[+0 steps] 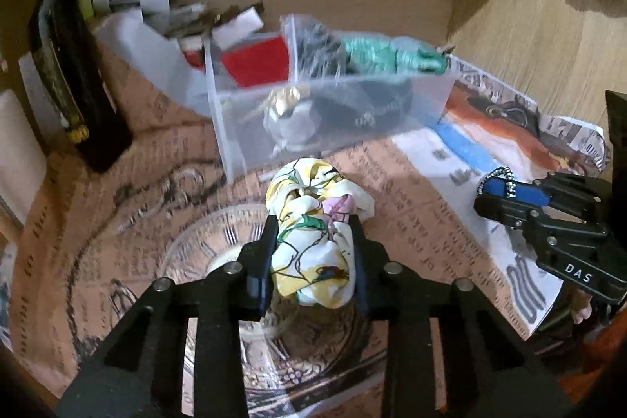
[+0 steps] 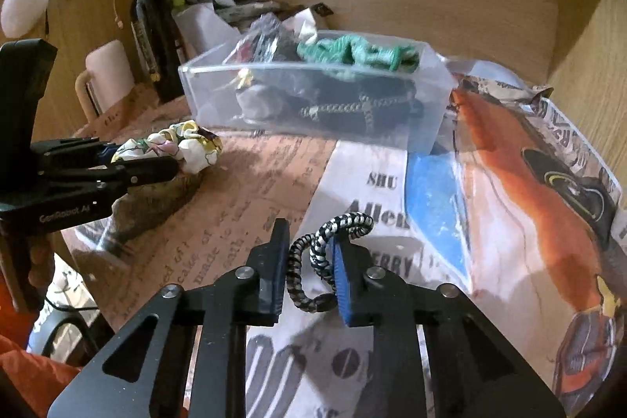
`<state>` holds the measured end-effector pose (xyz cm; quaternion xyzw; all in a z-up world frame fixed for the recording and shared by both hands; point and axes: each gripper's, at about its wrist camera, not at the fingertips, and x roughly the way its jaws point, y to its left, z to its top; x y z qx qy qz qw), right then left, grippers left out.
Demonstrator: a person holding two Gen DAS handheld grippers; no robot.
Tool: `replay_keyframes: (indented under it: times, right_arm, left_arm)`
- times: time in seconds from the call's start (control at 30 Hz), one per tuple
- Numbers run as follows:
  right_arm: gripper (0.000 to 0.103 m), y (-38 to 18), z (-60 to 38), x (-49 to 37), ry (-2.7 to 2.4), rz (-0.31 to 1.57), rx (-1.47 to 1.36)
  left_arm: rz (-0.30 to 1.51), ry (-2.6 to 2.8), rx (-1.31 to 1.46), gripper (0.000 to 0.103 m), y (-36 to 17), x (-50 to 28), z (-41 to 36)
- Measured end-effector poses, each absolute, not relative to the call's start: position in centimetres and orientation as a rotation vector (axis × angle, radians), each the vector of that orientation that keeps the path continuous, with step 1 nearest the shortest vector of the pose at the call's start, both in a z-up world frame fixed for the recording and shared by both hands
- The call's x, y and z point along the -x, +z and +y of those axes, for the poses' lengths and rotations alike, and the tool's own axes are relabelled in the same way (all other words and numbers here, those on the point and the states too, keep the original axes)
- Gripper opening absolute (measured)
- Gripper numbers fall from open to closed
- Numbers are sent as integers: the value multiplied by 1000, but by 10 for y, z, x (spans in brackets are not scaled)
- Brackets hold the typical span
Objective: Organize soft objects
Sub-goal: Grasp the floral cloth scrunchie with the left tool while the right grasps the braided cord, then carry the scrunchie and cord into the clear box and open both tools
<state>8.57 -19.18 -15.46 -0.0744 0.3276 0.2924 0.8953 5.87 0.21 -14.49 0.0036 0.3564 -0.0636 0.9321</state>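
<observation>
Both grippers are loaded: left gripper clamps the floral scrunchie, right gripper pinches a braided hair tie; the clear bin lies far, ahead of both, nearer the left.

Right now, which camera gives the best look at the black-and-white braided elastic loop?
The right wrist view: the black-and-white braided elastic loop sits close up between the right gripper fingers, its full curl visible. The left wrist view shows only a small bit of it, poking above that gripper at the picture's right side.
</observation>
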Motion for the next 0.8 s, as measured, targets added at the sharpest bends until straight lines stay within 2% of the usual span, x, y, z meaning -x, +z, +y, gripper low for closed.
replay_keyframes:
  times: [0.5, 0.8]
  right_arm:
    - [19, -90, -189, -111, 608, 465, 161]
    - [19, -62, -169, -150, 628, 388, 174]
  left_arm:
    - [507, -104, -22, 33, -65, -84, 12]
    - [512, -61, 6, 33, -57, -125, 23]
